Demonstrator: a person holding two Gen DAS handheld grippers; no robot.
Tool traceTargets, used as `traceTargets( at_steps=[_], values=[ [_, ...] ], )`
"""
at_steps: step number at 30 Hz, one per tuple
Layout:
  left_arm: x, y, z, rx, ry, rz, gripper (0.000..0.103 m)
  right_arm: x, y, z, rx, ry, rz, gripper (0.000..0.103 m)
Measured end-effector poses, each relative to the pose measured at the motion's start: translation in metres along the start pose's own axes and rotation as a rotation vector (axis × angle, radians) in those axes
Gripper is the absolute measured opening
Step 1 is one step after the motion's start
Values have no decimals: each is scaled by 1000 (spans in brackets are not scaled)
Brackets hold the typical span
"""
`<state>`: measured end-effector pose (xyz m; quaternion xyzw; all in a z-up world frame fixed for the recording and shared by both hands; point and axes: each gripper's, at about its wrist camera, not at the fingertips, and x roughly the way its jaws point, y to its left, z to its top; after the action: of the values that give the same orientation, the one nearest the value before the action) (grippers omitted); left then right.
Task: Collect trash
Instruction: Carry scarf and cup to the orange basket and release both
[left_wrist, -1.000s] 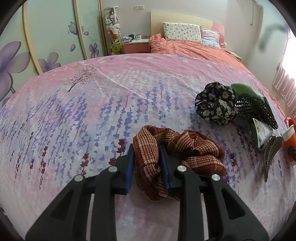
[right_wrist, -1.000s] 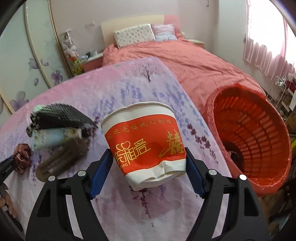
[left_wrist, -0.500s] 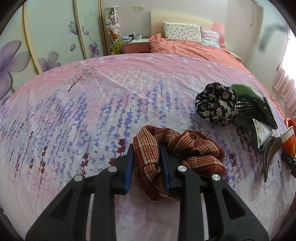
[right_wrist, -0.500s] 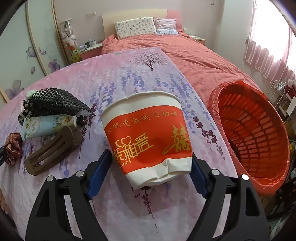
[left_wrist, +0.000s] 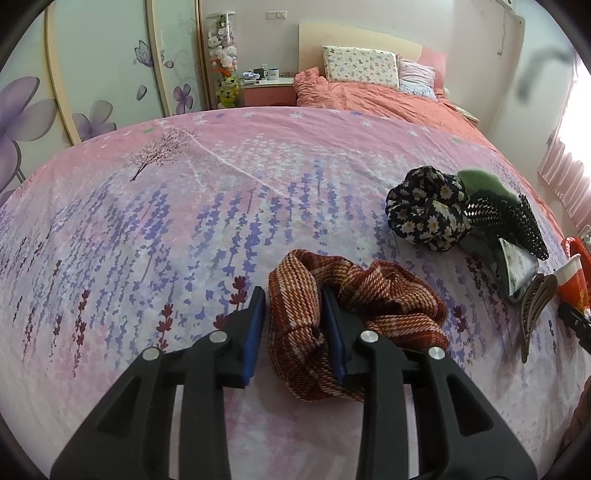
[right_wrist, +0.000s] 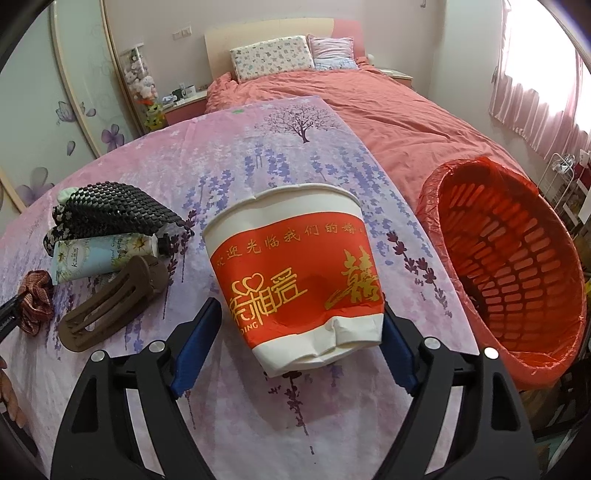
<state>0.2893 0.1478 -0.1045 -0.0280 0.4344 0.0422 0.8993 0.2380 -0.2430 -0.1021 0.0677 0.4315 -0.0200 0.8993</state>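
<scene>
**Cup to bin: keep the squeeze light, clear the rim**

Right gripper (right_wrist: 301, 328) is clamped on the paper cup (right_wrist: 295, 280), red band w/ gold print, pads on its lower sides near the base. Base is already dented inward at about 6 o'clock, so the wall is soft; more squeeze will likely fold it & let it slip. Cup looks lifted off the lavender-print sheet (right_wrist: 258, 166), tilted w/ mouth away from the camera.

Red-lined waste basket (right_wrist: 517, 266) sits at 3 o'clock of the cup, off the sheet's edge, mouth tipped toward the camera. Looks mostly empty inside.

Doing this step well, as I judge it:
- Swing toward 3 o'clock w/ the cup above the near rim; liner is loose & ruffled at the lip, easy to snag.
- Let go only once the cup is fully over the opening, low enough not to bounce out.
- Hold grip as is; don't re-squeeze mid-move.

Left gripper (left_wrist: 295, 325) is closed on the rust plaid scrunchie (left_wrist: 351, 314), one band of it pinched betw the blue pads, the rest lying on the sheet. Not obviously trash, so prob just a hold.

At 9 o'clock of the cup, well apart: brown hair clip (right_wrist: 110, 306), hand-cream tube (right_wrist: 107, 251), black mesh pouch (right_wrist: 118, 210). Keep clear of those.
</scene>
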Motion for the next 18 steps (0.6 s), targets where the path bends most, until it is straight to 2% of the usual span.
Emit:
traceTargets(
  at_steps=[2, 3, 6, 12, 18],
  values=[
    [-2, -1, 0, 1, -2, -13, 31, -1, -4, 1, 19, -7, 22, 80],
    [-3, 0, 0, -2, -5, -27, 24, -1, -6, 1, 25, -11, 24, 73],
    [-6, -2, 1, -4, -7, -52, 18, -3, -11, 0, 48, -16, 52, 72],
    [-31, -6, 5, -1, -55, -88, 16, -26, -25, -1, 72, -65, 78, 72],
    [-80, -33, 11, 56, -149, -136, 16, -57, -41, 2, 95, -136, 87, 72]
  ],
)
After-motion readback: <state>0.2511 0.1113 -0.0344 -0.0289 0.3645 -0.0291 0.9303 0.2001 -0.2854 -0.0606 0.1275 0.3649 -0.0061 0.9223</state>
